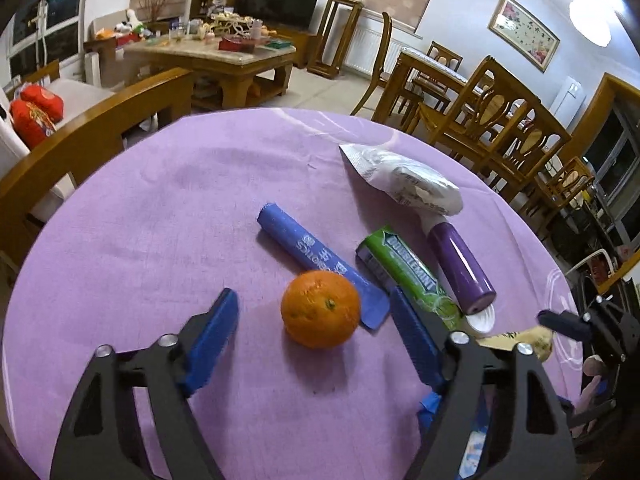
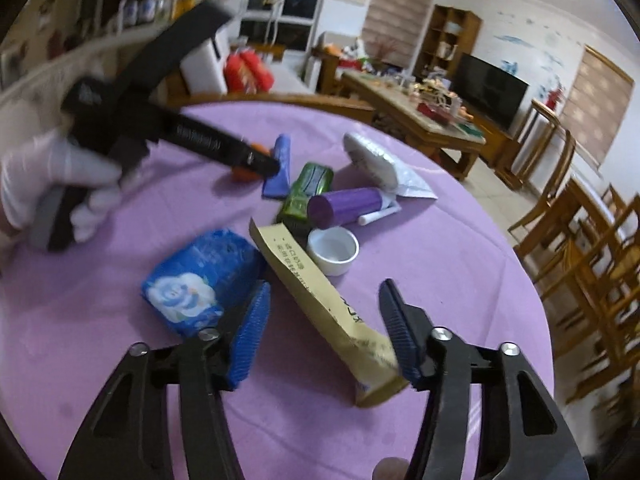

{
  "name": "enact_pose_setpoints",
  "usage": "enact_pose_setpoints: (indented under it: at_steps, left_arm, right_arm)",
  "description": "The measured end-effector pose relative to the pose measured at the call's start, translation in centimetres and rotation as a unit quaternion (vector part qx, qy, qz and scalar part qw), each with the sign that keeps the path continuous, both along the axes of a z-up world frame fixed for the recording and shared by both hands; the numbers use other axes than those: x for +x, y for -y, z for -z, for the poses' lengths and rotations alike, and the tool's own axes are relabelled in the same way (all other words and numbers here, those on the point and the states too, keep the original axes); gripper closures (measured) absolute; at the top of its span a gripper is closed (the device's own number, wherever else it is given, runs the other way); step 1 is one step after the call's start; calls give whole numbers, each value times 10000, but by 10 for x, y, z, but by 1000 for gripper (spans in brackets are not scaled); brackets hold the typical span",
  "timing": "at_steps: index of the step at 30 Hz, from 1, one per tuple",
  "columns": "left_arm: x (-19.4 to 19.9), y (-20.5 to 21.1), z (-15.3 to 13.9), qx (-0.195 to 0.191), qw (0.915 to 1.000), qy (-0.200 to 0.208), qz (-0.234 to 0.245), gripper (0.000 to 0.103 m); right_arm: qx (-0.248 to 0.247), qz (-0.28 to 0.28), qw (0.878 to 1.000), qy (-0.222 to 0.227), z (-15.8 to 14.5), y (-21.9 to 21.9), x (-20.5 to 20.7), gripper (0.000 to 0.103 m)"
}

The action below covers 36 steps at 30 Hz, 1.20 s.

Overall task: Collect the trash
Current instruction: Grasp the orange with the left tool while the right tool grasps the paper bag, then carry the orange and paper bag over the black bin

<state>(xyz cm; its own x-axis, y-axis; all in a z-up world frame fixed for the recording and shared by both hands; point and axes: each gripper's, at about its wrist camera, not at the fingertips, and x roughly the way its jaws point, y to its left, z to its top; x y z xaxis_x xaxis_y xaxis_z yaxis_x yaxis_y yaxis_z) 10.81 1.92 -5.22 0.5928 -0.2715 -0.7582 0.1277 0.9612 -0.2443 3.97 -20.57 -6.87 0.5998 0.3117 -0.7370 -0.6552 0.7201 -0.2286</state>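
On the purple table [image 1: 140, 220] lie an orange [image 1: 319, 309], a blue wrapper tube [image 1: 316, 256], a green Doublemint pack [image 1: 408, 276], a purple roller [image 1: 460, 264] with a silver foil bag [image 1: 408, 178] at its far end, and a white cap [image 1: 480, 320]. My left gripper [image 1: 316, 312] is open, its fingers on either side of the orange. My right gripper [image 2: 324, 320] is open around a tan paper packet [image 2: 320, 300]. A blue tissue pack [image 2: 200, 276] lies just left of it. The left gripper [image 2: 256, 160] shows in the right wrist view, held by a gloved hand.
Wooden chairs [image 1: 500, 120] stand past the table's far right edge, and a wooden bench back [image 1: 100, 128] at its left. A cluttered coffee table [image 1: 212, 52] and a TV [image 1: 276, 0] are farther off. The white cap [image 2: 334, 250] sits by the packet's far end.
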Motion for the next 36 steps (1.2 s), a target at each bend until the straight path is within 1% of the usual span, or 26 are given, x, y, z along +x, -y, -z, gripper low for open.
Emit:
enact_pose_setpoints:
  at_steps: [3, 4, 5, 6, 7, 8, 9, 12, 15, 18, 19, 21, 22, 23, 25, 26, 28, 29, 33, 36]
  left_arm:
    - [0, 2, -2, 14, 10000, 35, 2, 30]
    - [-1, 3, -2, 87, 9999, 66, 17, 31]
    - [-2, 5, -2, 201, 9997, 102, 23, 40]
    - [-1, 7, -3, 276, 9995, 120, 30, 54]
    - [0, 6, -3, 280, 9995, 126, 54, 60]
    - [-1, 4, -3, 152, 9998, 99, 96, 66]
    - [-1, 2, -4, 83, 9999, 77, 92, 66]
    - [-4, -1, -5, 30, 9999, 78, 60, 68]
    - [-15, -3, -10, -1, 9997, 228, 25, 68]
    - [-28, 0, -23, -68, 9987, 491, 121, 68]
    - [-32, 3, -27, -93, 9982, 577, 164, 68]
    - [-42, 9, -38, -209, 9967, 725, 298, 68]
    - [-47, 15, -43, -248, 9959, 792, 371, 68]
    - [-54, 22, -50, -253, 9947, 880, 474, 68]
    - [-61, 35, -58, -306, 9926, 986, 646, 68]
    - [-67, 45, -63, -337, 9909, 1052, 775, 68]
    - [-73, 64, -71, -382, 9878, 1151, 973, 68]
    - [-76, 73, -74, -430, 9861, 1194, 1075, 68]
    - [-88, 116, -84, -597, 9769, 1353, 1543, 68]
    - [-93, 151, -86, -703, 9696, 1412, 1870, 68]
  right_arm:
    - [-101, -52, 9998, -143, 7, -1, 6, 66]
    - [-95, -59, 9998, -167, 8, -1, 7, 68]
    - [-91, -63, 9998, -194, 8, -2, 9, 72]
    - [-93, -66, 9997, -228, 9, -2, 9, 76]
    - [-109, -66, 9997, -230, 10, -2, 8, 78]
    - [-124, -39, 9997, -227, 9, -2, 7, 81]
    - [-109, -4, 9997, -224, 9, -2, 7, 86]
    - [140, 139, 9994, -285, 3, 6, 6, 93]
    - [551, 271, 9975, -355, -8, 19, 2, 94]
    - [1213, 398, 9909, -419, -24, 37, -7, 94]
    - [1462, 447, 9872, -447, -30, 43, -10, 94]
    - [2078, 545, 9752, -537, -41, 60, -17, 94]
    - [2272, 572, 9705, -561, -45, 66, -21, 94]
    - [2572, 629, 9626, -581, -50, 76, -25, 94]
    - [2978, 717, 9501, -595, -59, 90, -32, 94]
    - [3226, 773, 9415, -592, -63, 102, -36, 94]
    - [3503, 891, 9309, -525, -72, 117, -43, 94]
    - [3588, 973, 9273, -441, -76, 127, -49, 94]
    - [3731, 1267, 9190, -121, -89, 158, -72, 94]
    - [3705, 1504, 9165, 131, -97, 185, -90, 94]
